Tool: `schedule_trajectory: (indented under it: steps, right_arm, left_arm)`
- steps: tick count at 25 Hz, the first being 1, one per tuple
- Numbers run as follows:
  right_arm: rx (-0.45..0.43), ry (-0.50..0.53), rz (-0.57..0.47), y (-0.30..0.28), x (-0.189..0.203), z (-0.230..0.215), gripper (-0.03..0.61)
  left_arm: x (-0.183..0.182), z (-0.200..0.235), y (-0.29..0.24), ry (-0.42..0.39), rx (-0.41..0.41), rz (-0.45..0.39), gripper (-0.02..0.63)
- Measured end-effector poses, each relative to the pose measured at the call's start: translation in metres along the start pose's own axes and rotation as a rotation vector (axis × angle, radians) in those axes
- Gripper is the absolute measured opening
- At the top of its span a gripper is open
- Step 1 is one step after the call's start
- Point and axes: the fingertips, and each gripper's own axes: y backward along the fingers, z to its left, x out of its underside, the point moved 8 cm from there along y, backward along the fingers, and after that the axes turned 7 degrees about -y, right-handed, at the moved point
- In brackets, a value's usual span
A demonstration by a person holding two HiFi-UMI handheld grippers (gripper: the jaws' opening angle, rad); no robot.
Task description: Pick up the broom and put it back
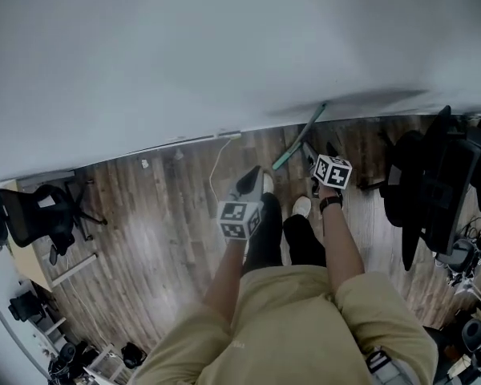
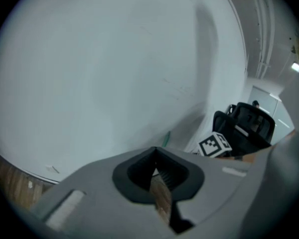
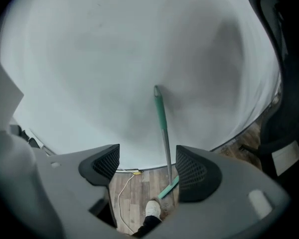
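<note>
The broom (image 1: 301,135) has a green handle and leans against the pale wall, its head on the wooden floor. In the right gripper view its handle (image 3: 162,118) rises just inside the right pad, farther off, with the green head (image 3: 168,188) on the floor below. My right gripper (image 3: 142,166) is open, with nothing touching its pads. In the head view the right gripper (image 1: 319,152) hangs just short of the broom's lower end. My left gripper (image 1: 252,180) is beside it to the left; its pads (image 2: 155,153) meet at the tips and hold nothing.
A white cable (image 1: 216,163) runs along the floor from the wall's base. A black office chair (image 1: 36,211) stands at the left, and more black chairs (image 1: 433,183) crowd the right. The person's shoes (image 1: 301,207) are close behind the grippers.
</note>
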Motion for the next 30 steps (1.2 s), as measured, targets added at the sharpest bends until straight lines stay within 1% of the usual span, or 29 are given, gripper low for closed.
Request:
schedule_trajectory:
  steps: [4,6,9,13,15,17,20,22,23,24,28,30]
  right_arm:
    - [-0.051,0.170,-0.082,0.060,-0.024,0.044,0.281]
    - [-0.086,0.255,-0.138,0.090,-0.038,0.067,0.262]
    - [-0.124,0.327,-0.241,0.136,-0.058,0.095,0.216]
    - [-0.171,0.357,-0.366,0.190,-0.084,0.120,0.152]
    - [-0.181,0.376,-0.439,0.213,-0.101,0.131,0.115]
    - [-0.191,0.403,-0.511,0.234,-0.119,0.143,0.095]
    - [-0.212,0.441,-0.589,0.267,-0.130,0.153,0.052]
    - [-0.220,0.447,-0.637,0.287,-0.136,0.158,0.018]
    - [-0.221,0.442,-0.658,0.295,-0.140,0.160,0.005]
    - [-0.220,0.432,-0.673,0.303,-0.143,0.162,0.005]
    - [-0.181,0.374,-0.682,0.324,-0.155,0.165,0.005]
    - [-0.173,0.381,-0.694,0.335,-0.156,0.169,0.005]
  left_arm:
    - [-0.033,-0.017,0.008,-0.048,0.034,-0.037,0.002]
    - [-0.047,-0.028,0.010,-0.063,0.043,-0.058,0.002]
    - [-0.071,-0.045,0.016,-0.090,0.053,-0.109,0.002]
    - [-0.110,-0.065,0.032,-0.160,0.078,-0.191,0.002]
    - [-0.130,-0.069,0.038,-0.186,0.085,-0.238,0.002]
    - [-0.148,-0.071,0.042,-0.202,0.091,-0.285,0.002]
    - [-0.161,-0.083,0.053,-0.217,0.099,-0.331,0.002]
    - [-0.170,-0.090,0.060,-0.228,0.105,-0.362,0.002]
    - [-0.176,-0.093,0.063,-0.236,0.108,-0.379,0.002]
    - [-0.183,-0.096,0.066,-0.246,0.110,-0.395,0.002]
    - [-0.213,-0.109,0.083,-0.306,0.111,-0.463,0.002]
    - [-0.225,-0.115,0.094,-0.333,0.102,-0.492,0.002]
